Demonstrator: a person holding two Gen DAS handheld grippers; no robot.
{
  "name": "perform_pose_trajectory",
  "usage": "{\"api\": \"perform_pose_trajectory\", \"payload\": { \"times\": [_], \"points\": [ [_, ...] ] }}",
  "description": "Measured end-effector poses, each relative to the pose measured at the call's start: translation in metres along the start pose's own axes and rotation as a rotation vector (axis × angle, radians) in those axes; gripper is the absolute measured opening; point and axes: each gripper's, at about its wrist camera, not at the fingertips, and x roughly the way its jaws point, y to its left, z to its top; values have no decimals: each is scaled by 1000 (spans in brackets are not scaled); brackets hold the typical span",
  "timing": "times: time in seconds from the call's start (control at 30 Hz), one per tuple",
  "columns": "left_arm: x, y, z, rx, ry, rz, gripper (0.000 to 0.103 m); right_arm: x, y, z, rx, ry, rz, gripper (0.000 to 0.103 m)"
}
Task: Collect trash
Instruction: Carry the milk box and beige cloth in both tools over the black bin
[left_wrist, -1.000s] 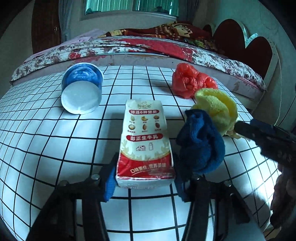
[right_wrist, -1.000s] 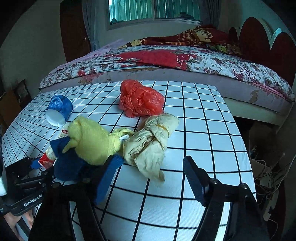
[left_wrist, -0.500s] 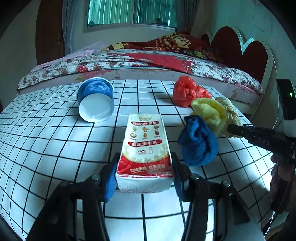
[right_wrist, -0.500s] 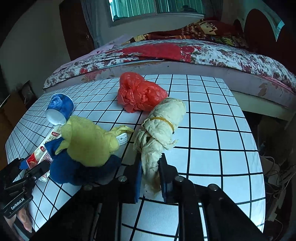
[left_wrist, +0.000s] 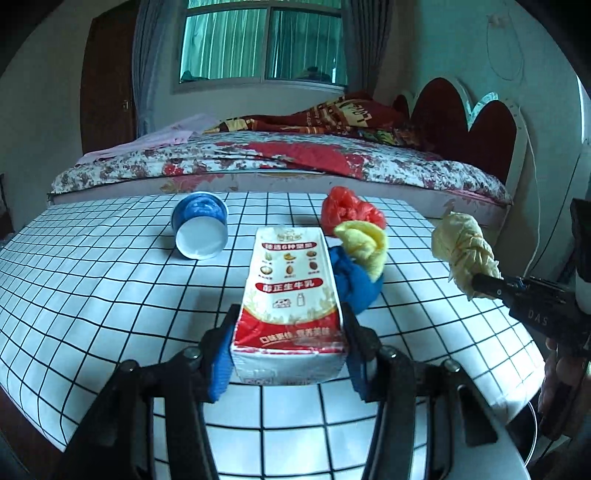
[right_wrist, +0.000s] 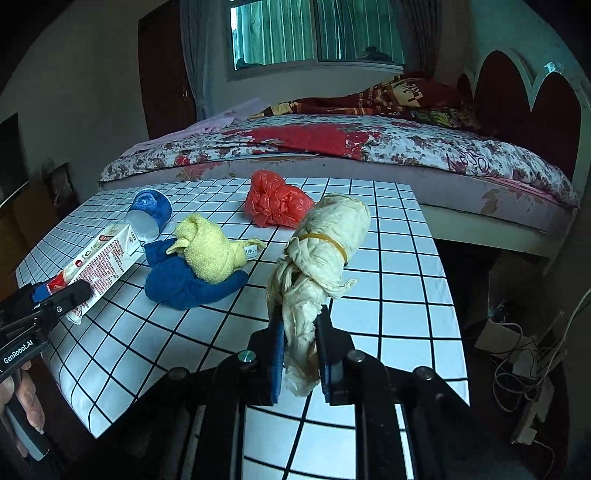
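My left gripper (left_wrist: 289, 345) is shut on a red and white milk carton (left_wrist: 291, 295) and holds it lifted above the checked table (left_wrist: 92, 280). The carton also shows in the right wrist view (right_wrist: 99, 264). My right gripper (right_wrist: 300, 345) is shut on a cream crumpled paper bundle (right_wrist: 321, 254) bound with a rubber band, held above the table's right side; it also shows in the left wrist view (left_wrist: 461, 251). A tipped blue paper cup (left_wrist: 201, 229), a red plastic bag (left_wrist: 347, 212), a yellow cloth (left_wrist: 364, 242) and a blue cloth (left_wrist: 354, 284) lie on the table.
A bed with a floral cover (right_wrist: 351, 147) stands just behind the table. The table's right edge (right_wrist: 436, 258) drops to a floor with cables (right_wrist: 517, 354). A round white rim (left_wrist: 524, 443) shows below the table's near right corner.
Both grippers have risen. The left lifted the milk carton off the table. The right closed on the cream bundle and lifted it up and to the right.
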Motion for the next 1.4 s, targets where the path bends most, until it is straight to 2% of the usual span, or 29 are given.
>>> {"api": "perform_pose_trajectory", "payload": {
  "times": [0.77,1.4],
  "points": [
    [-64,-58,-20,77,-48,-97,52,-104,12,-44,-36,-96,-44,17],
    [-90,-123,-37,165,-53,-233,52,-160,-32,-88,48,-111,-138,17]
  ]
}}
